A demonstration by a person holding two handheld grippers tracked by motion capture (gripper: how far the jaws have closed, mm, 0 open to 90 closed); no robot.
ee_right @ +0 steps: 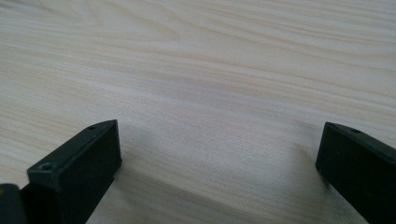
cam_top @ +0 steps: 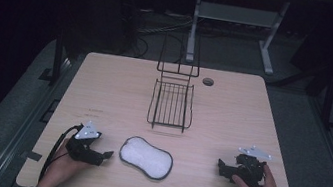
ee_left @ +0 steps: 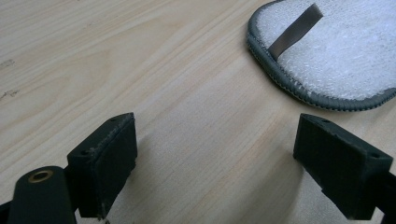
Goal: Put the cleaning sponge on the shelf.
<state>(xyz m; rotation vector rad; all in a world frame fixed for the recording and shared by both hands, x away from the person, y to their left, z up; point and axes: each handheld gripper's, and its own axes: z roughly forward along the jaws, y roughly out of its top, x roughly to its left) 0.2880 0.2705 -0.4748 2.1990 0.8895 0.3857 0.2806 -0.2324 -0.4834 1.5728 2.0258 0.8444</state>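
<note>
Sponge pad [cam_top: 146,157] lies between left hand-held gripper [cam_top: 103,155] and right hand-held gripper [cam_top: 220,167], both spread wide, empty

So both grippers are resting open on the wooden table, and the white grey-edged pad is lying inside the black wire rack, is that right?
Not quite: the white grey-edged pad lies on the wooden table in front of the black wire rack, as the high view shows. Left gripper and right gripper are open.

Pale wood-grain table [cam_top: 104,89], black wire rack [cam_top: 171,105], white fuzzy pad [cam_top: 146,157] w/ grey stitched edge & grey-brown strap [ee_left: 295,31], black grippers w/ grey top plates.
</note>
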